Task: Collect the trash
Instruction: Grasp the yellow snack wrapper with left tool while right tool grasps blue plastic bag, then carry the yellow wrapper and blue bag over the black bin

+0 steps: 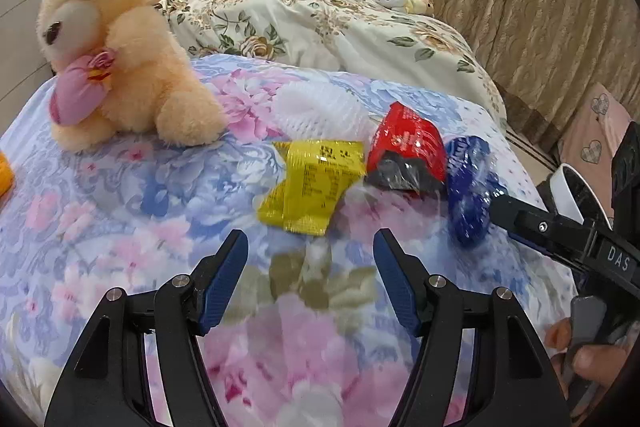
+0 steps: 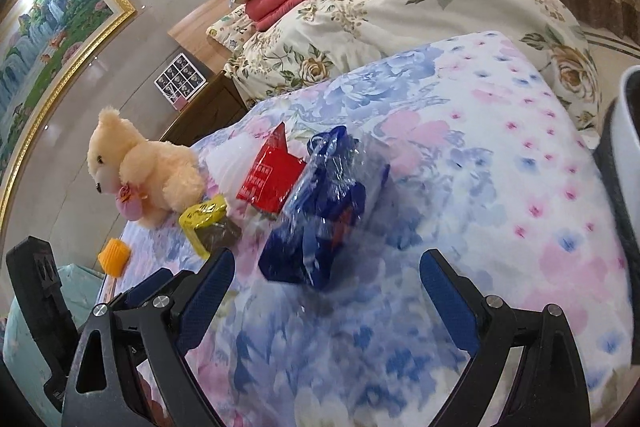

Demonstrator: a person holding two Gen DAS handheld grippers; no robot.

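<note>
Lying just ahead of each wide-open, empty hand-held gripper (image 1: 312,247): yellow wrapper (image 1: 312,187) left, blue wrapper (image 2: 320,223) right.

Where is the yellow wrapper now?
The yellow wrapper lies on the floral bedspread, centre of the left wrist view, between the teddy bear and the red wrapper.

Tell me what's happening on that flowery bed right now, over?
Left gripper open, empty, facing crinkled yellow wrapper. Right gripper open, empty, facing shiny blue plastic packet. Red foil wrapper between them. Fluffy cream teddy bear sits aside, clear.
</note>
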